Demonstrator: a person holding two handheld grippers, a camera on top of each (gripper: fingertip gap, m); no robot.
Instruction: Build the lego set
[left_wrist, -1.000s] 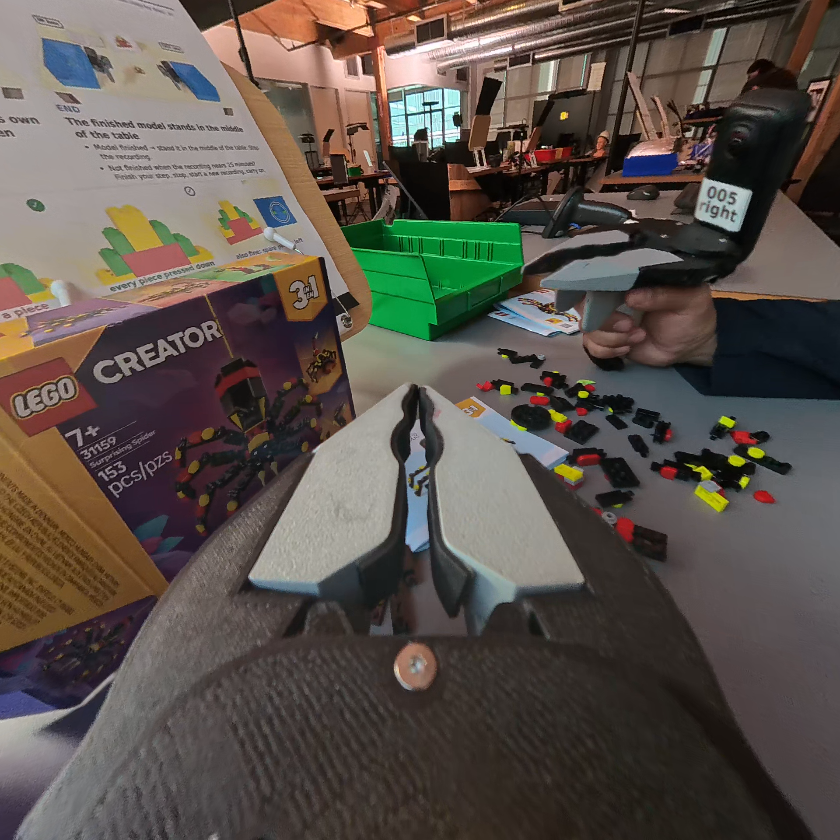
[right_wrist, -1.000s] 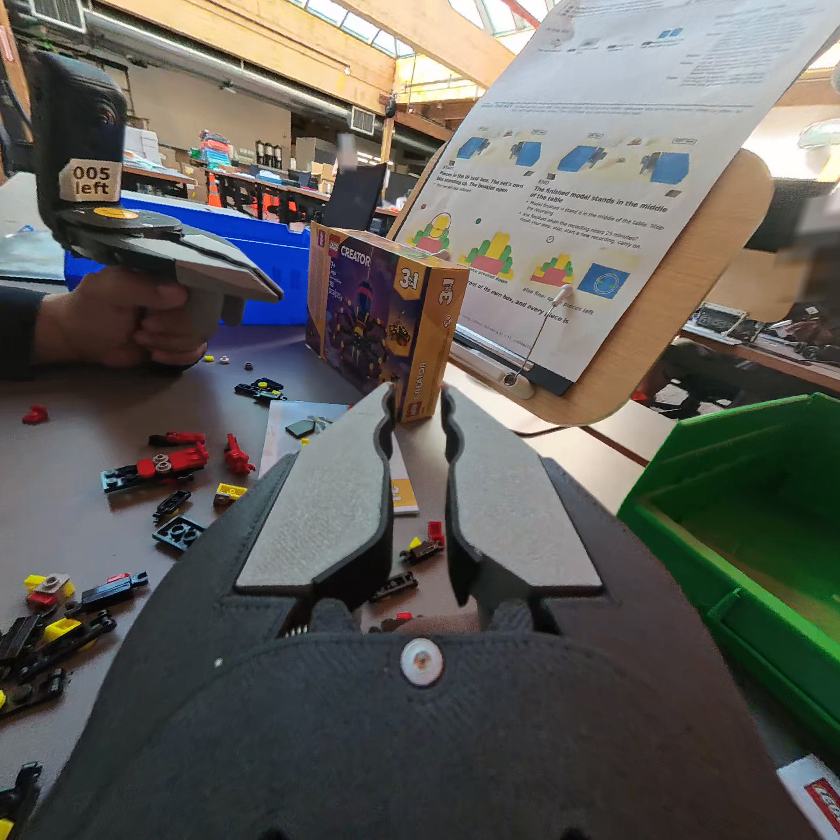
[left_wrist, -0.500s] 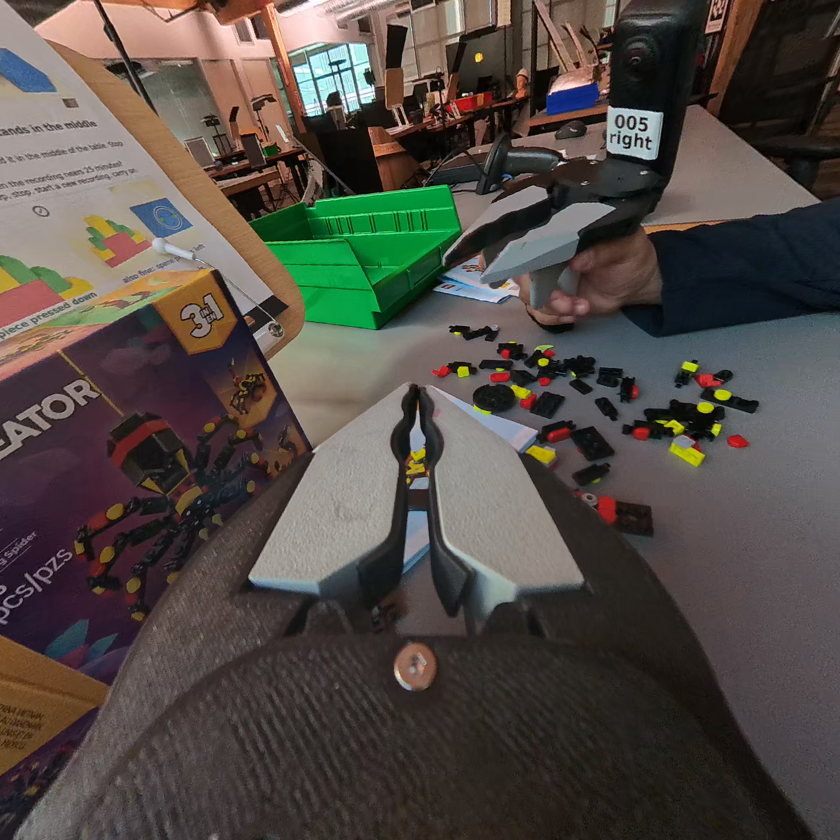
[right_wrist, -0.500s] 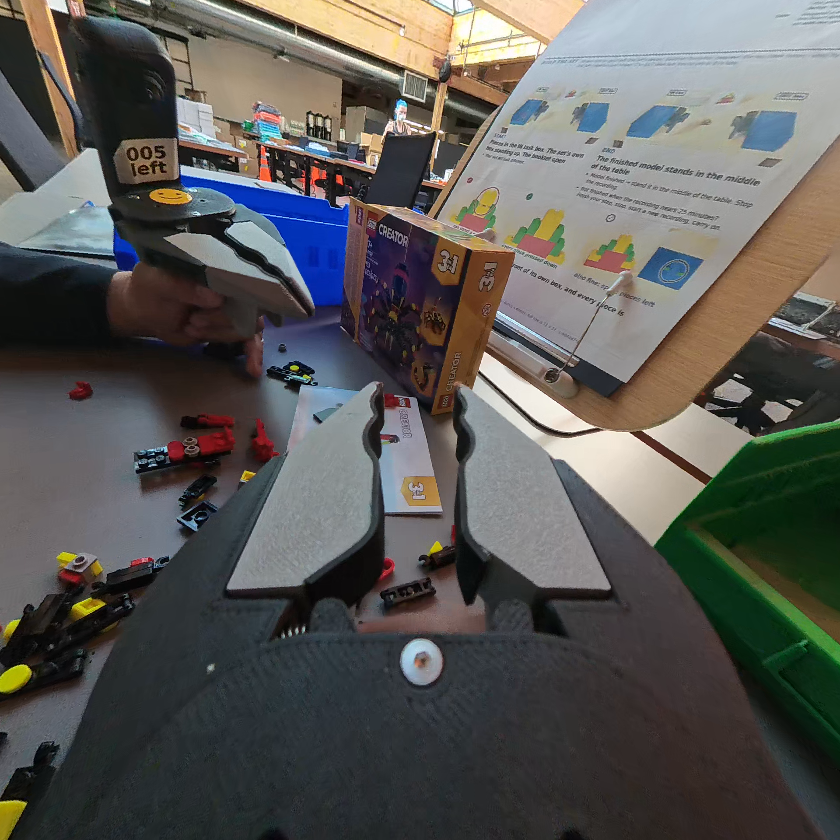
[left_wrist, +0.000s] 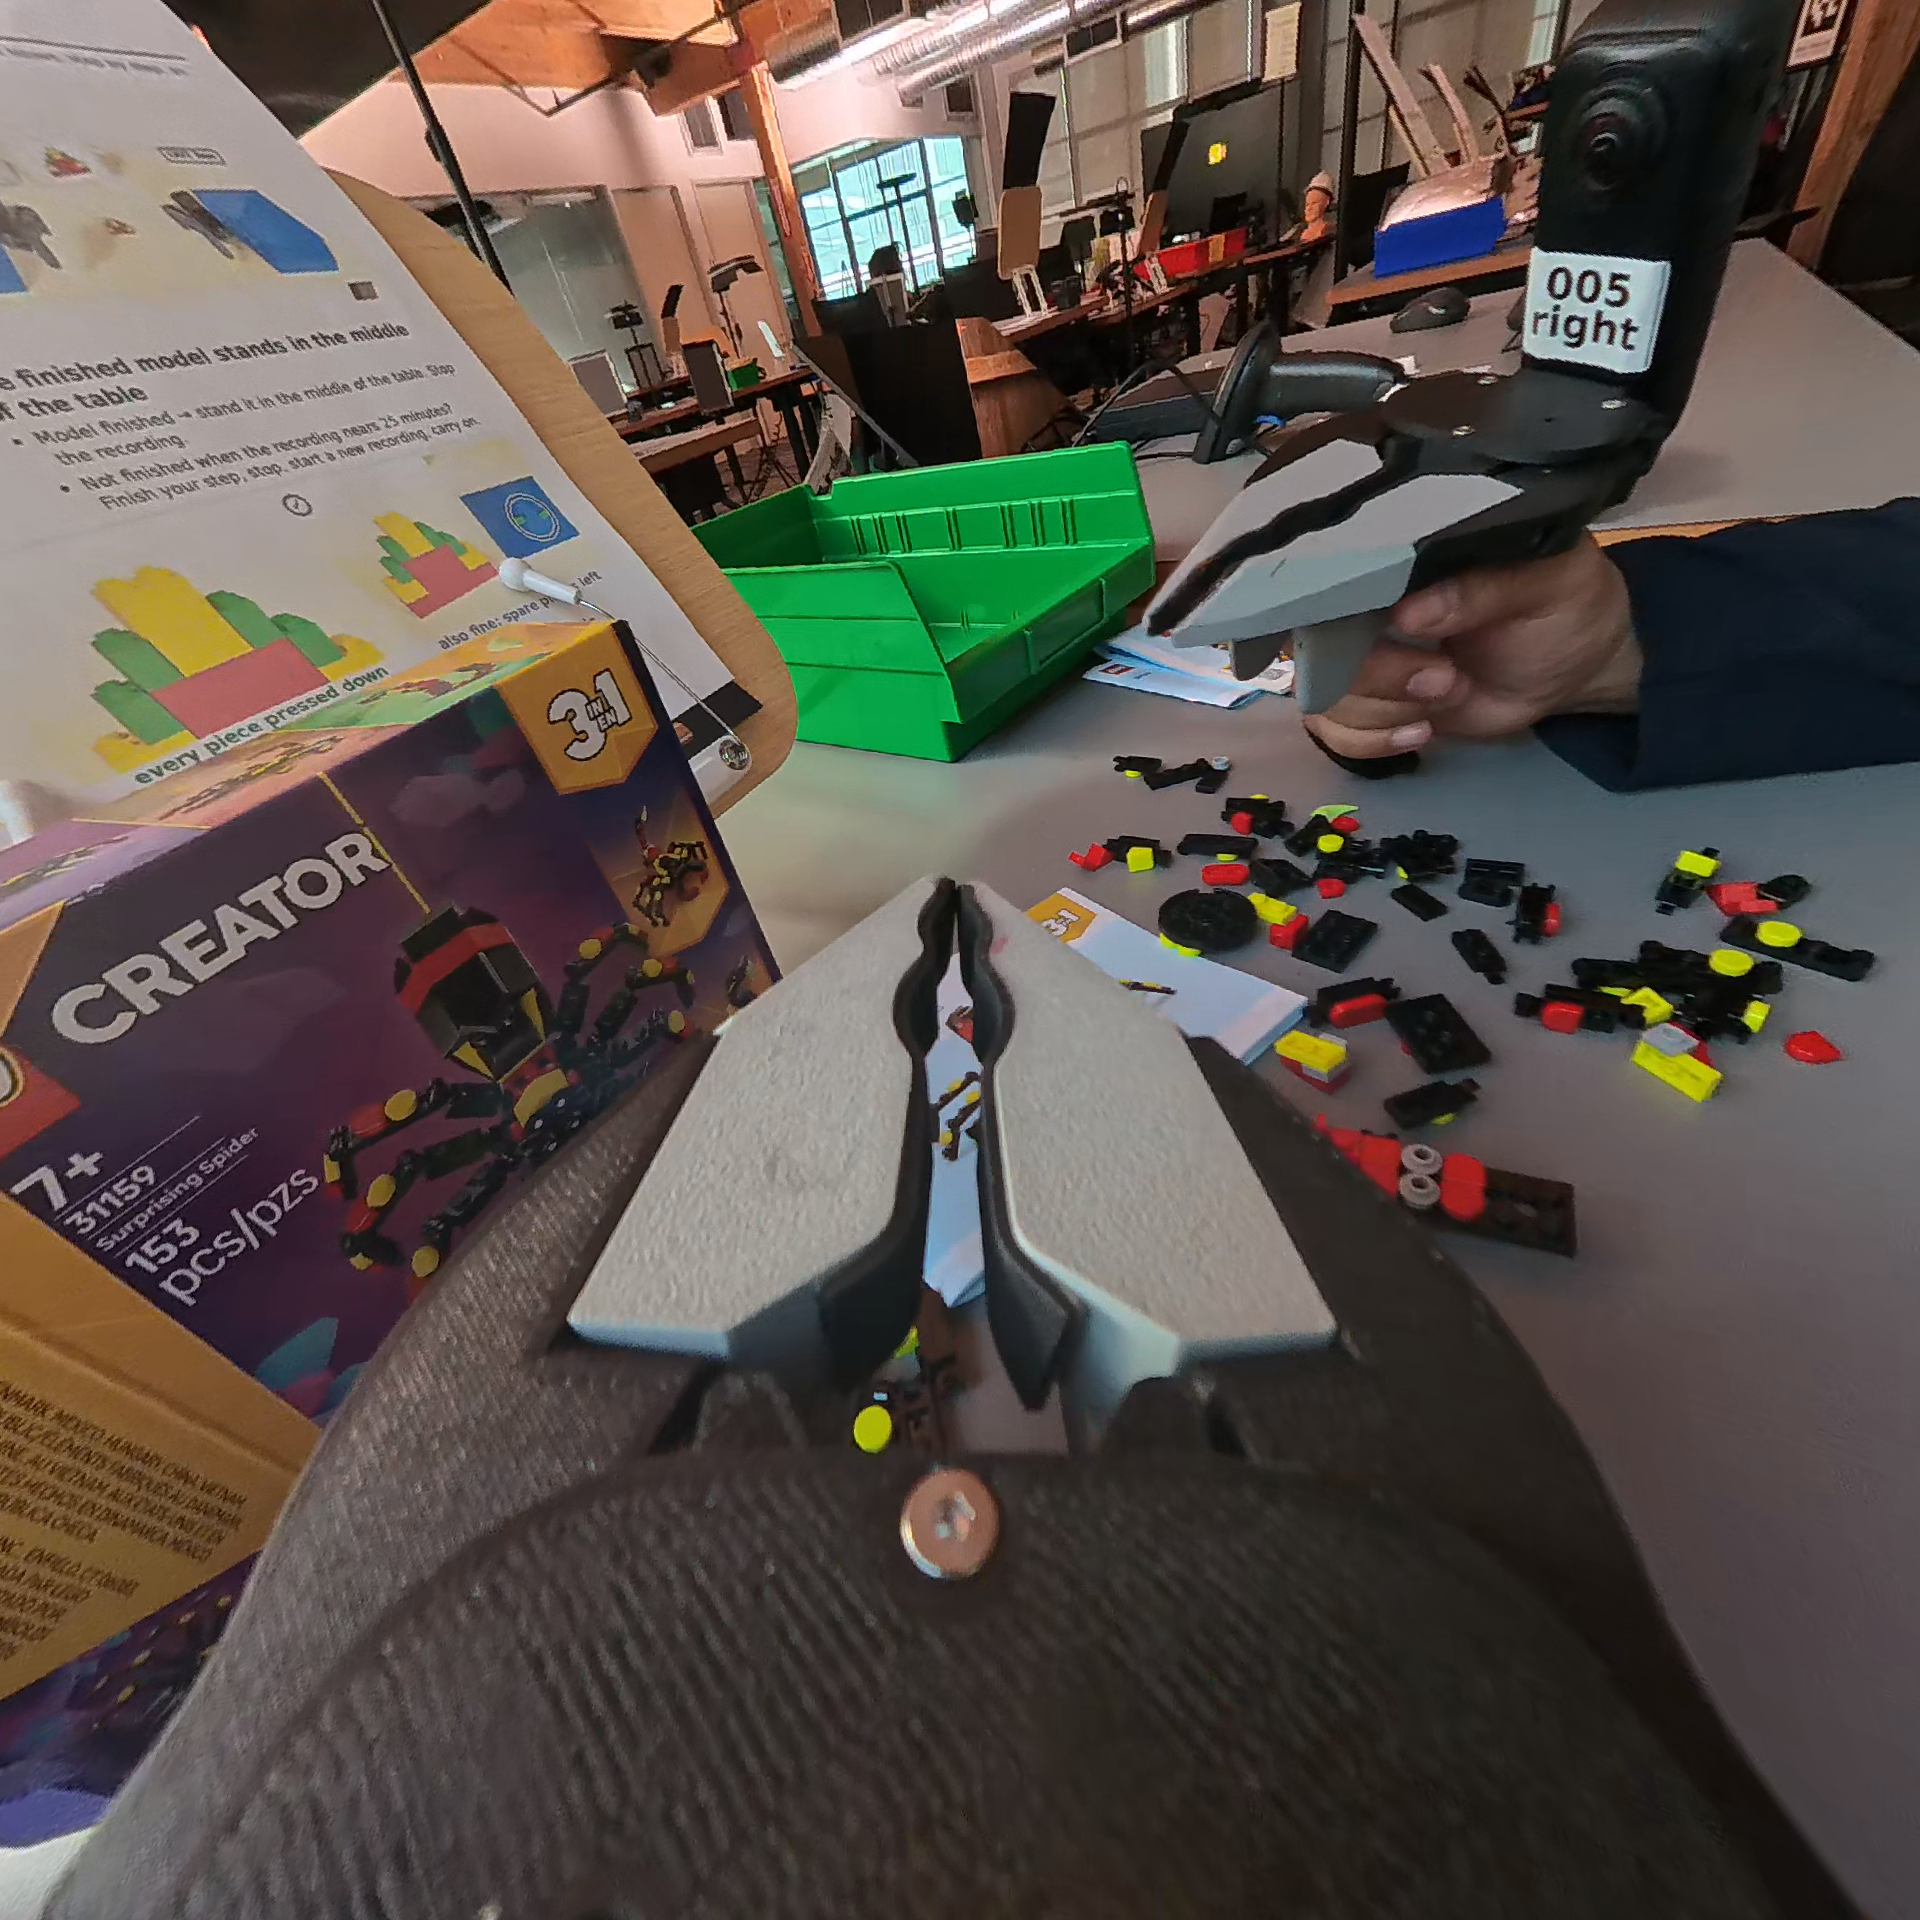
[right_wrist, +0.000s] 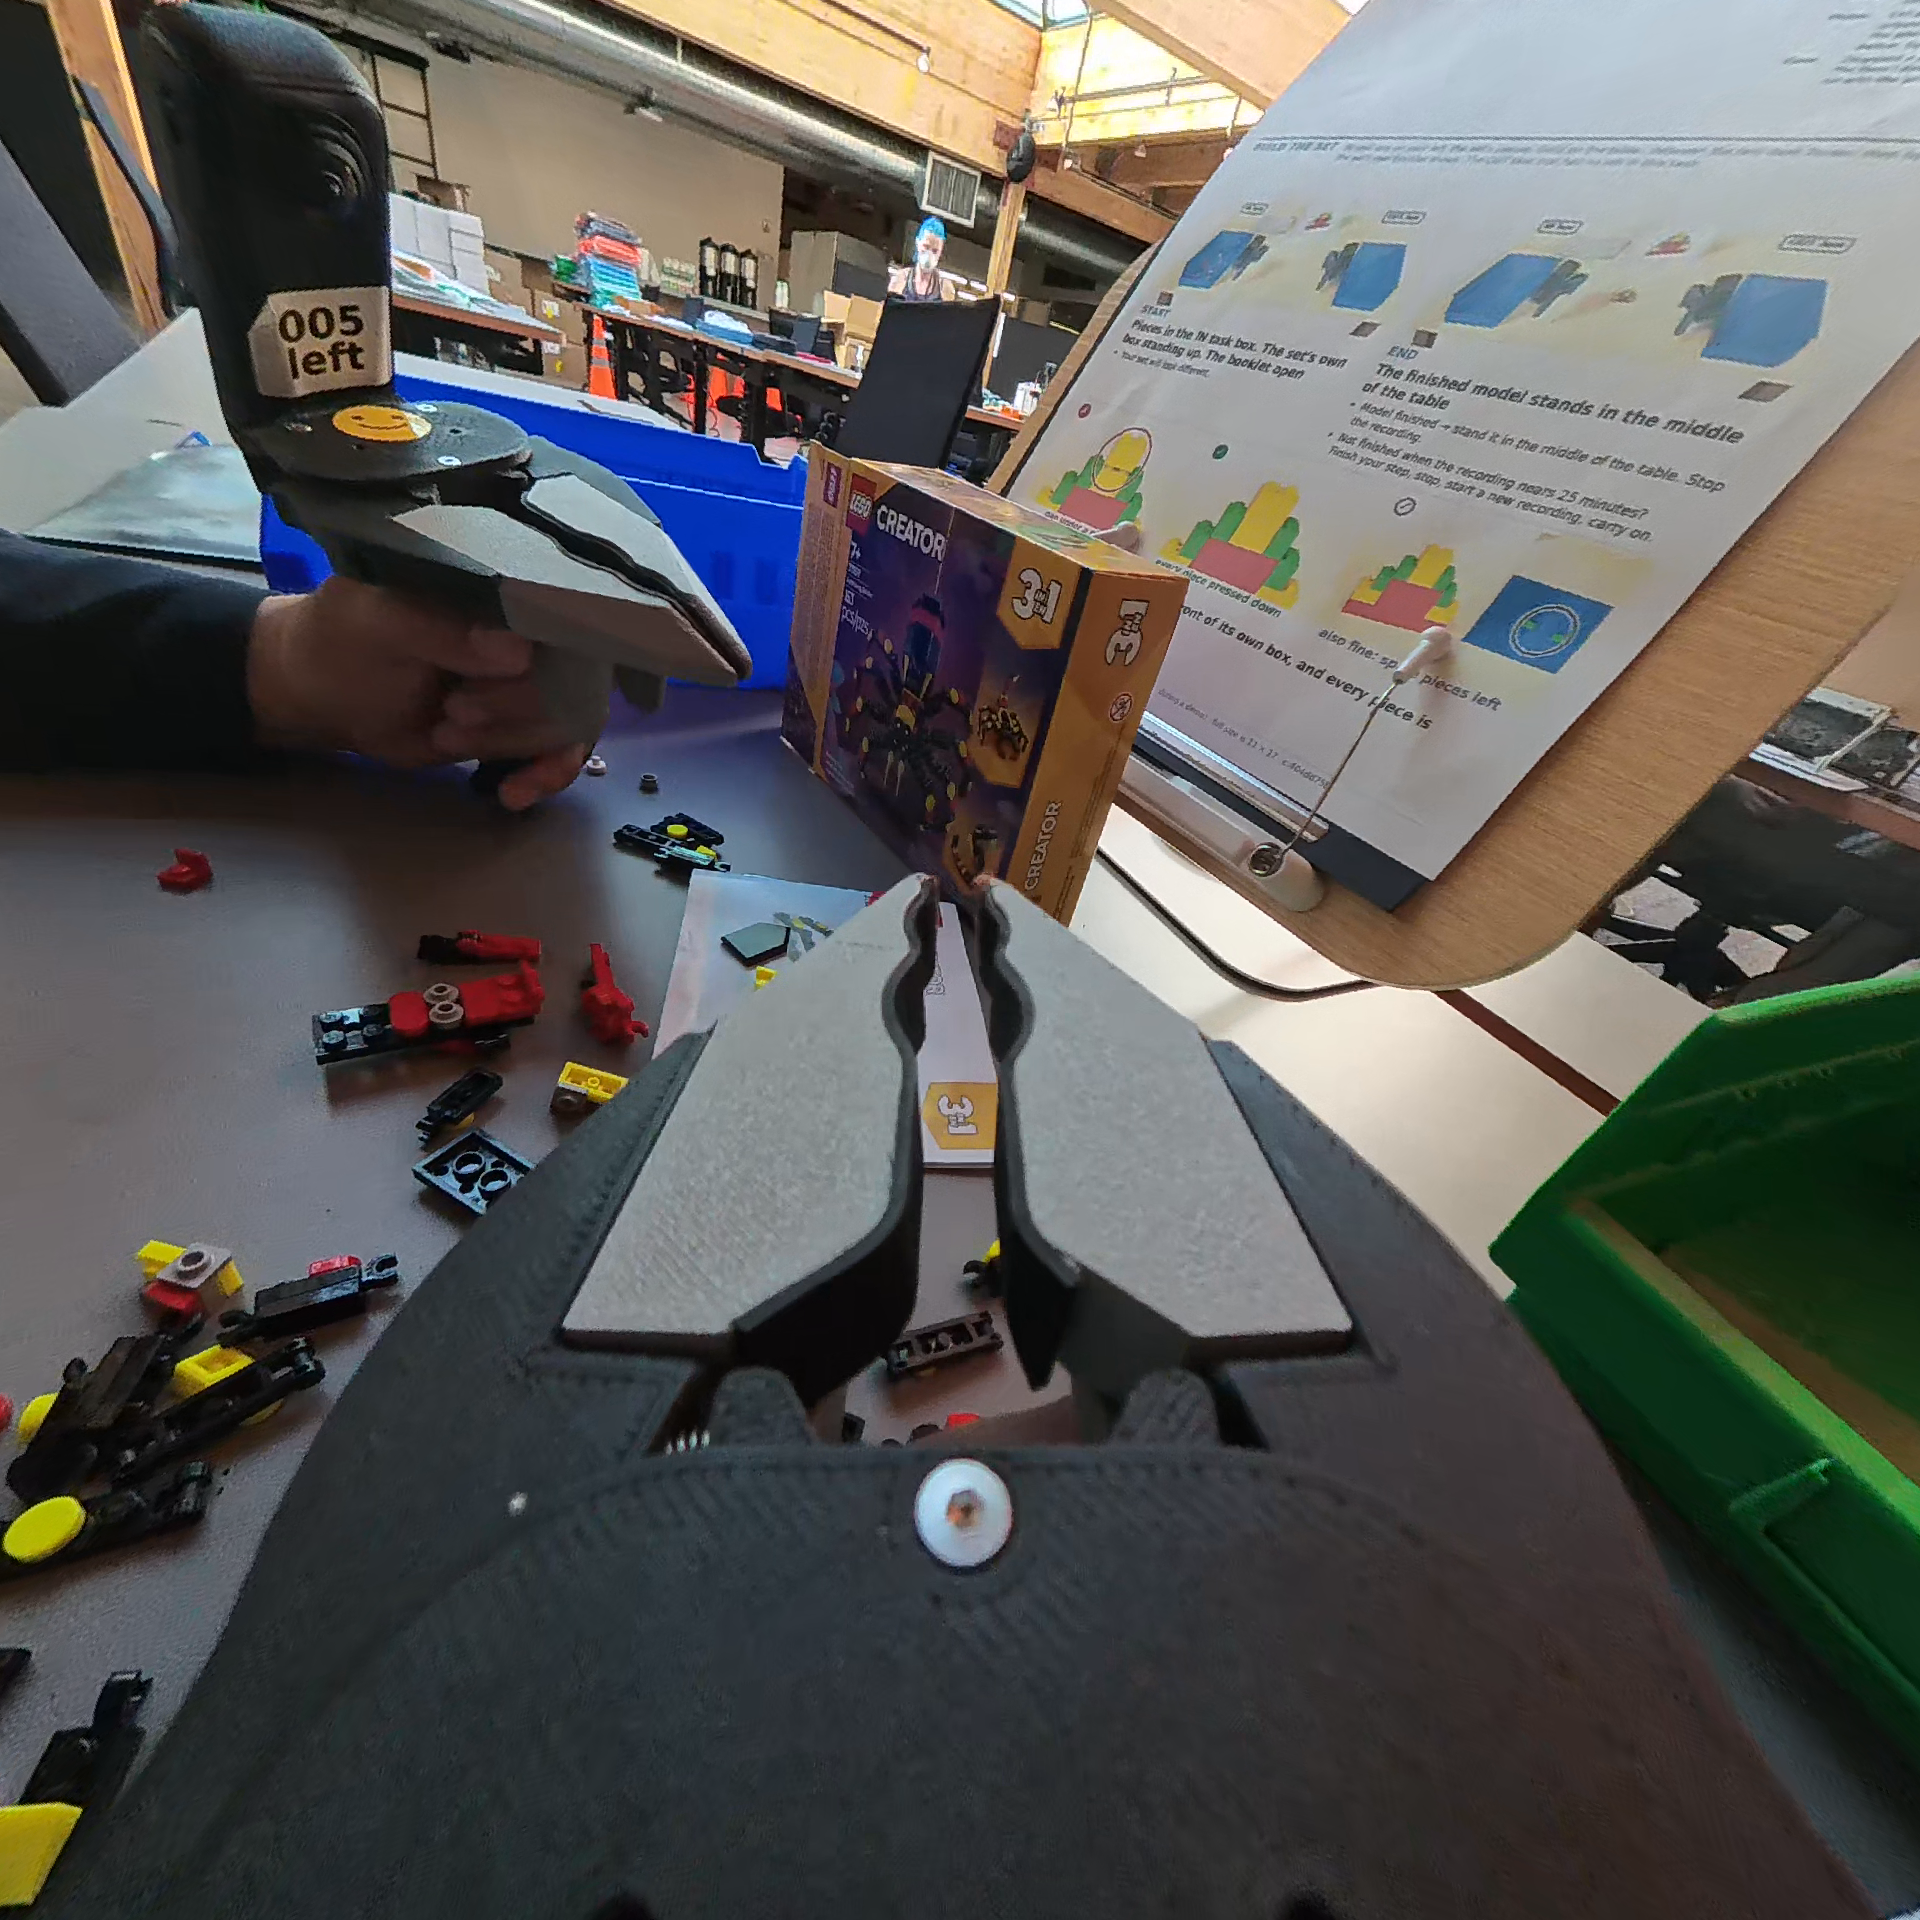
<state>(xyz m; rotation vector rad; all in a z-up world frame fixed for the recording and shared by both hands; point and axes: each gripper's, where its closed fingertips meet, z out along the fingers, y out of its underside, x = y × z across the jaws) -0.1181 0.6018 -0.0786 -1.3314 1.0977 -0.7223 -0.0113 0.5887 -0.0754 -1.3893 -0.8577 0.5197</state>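
**Both tongs empty above the loose bricks**

Left tongs (left_wrist: 957, 891): tips pressed together, only a thin slit behind them. Nothing held. Raised off the grey bench (left_wrist: 1714, 1403), pointing over the instruction booklet (left_wrist: 1174, 987) that lies flat there.

Right tongs (right_wrist: 956, 883): nearly closed, a narrow gap left at the tips. Nothing between them. Also off the bench, aimed toward the lower corner of the lego box (right_wrist: 966, 686). In the left wrist view a hand (left_wrist: 1496, 655) grips its handle, heel of the hand down on the bench.

Lego pieces (left_wrist: 1434, 956): black, red and yellow, scattered loose over the bench between the two tongs, none gripped. A small partly built strip (right_wrist: 426, 1018), black plate with red bricks and grey studs on top, lies among them near the booklet's edge.

Lego box stands upright at the back of the bench, just in front of a wooden stand (right_wrist: 1704, 748) carrying a printed instruction sheet (right_wrist: 1507, 416).

Green bin (left_wrist: 935, 603) sits beyond the scatter, on the right tongs' side; a second leaflet (left_wrist: 1184, 665) lies just beside it. Blue bin (right_wrist: 717, 540) behind the left tongs.
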